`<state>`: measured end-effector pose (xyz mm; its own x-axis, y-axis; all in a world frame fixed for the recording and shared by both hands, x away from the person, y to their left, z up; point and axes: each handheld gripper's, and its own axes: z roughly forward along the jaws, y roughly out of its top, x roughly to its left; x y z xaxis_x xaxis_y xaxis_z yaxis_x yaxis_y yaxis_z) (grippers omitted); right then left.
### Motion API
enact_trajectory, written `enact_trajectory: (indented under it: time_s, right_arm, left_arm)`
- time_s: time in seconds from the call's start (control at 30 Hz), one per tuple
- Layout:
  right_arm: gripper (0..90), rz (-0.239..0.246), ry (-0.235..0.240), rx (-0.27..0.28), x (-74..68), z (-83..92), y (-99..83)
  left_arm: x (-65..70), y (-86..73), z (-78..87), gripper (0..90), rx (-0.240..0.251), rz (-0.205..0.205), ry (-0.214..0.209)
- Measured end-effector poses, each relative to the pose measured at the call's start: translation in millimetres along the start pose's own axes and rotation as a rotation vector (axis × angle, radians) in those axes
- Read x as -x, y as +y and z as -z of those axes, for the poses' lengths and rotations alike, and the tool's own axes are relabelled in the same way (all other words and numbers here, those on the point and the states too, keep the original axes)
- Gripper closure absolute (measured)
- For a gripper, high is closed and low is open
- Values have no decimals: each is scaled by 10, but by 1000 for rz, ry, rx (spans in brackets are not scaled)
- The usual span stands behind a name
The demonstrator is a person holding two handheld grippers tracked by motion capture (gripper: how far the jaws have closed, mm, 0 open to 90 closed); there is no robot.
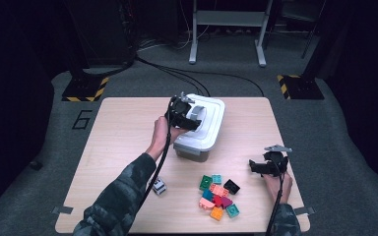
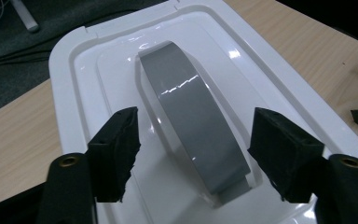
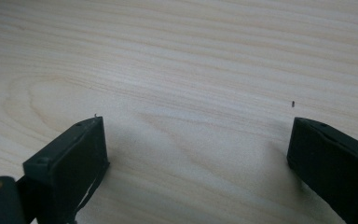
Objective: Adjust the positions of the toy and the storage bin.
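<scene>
A white plastic box (image 1: 193, 149) with its lid (image 2: 84, 88) on stands at the middle back of the table. A flat grey handle (image 2: 191, 116) arches across the lid's top. My left gripper (image 2: 196, 149) hangs over the lid (image 1: 212, 123) with one black jaw on each side of the handle; a gap shows on both sides, so the pads are not pressing on it. In the high view the left gripper (image 1: 193, 117) is at the box's left edge. My right gripper (image 1: 256, 166) rests low over bare wood at the right, and its jaws (image 3: 196, 140) stand wide open with nothing between them.
A pile of several coloured toy bricks (image 1: 219, 196) lies near the front of the wooden table (image 1: 123, 142), just left of my right hand. A small black and white cube (image 1: 159, 186) sits beside my left forearm. Dark floor and cables surround the table.
</scene>
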<state>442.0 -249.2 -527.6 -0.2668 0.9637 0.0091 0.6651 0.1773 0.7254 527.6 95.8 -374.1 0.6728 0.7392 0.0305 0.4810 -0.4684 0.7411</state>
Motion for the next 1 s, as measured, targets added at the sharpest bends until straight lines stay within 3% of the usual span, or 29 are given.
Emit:
enact_trajectory:
  time_s: [0.1, 0.23, 0.53, 0.8, 1.0]
  right_arm:
    - [49, -1, -1, 3, 1, 0, -1]
    - [57, -1, 0, 6, 4, 3, -2]
    - [60, -1, 0, 7, 4, 3, -2]
    - [69, -4, 0, 9, 4, 5, -3]
    - [70, -2, 0, 9, 4, 6, -3]
  left_arm:
    - [13, 9, -44, 408, -7, -4, 23]
    - [45, 5, -55, 510, -8, -8, 13]
    - [13, -27, -16, 555, -18, 11, 1]
    - [-31, -66, 49, 596, -41, -16, -11]
    - [-127, -108, 99, 627, -48, -33, -66]
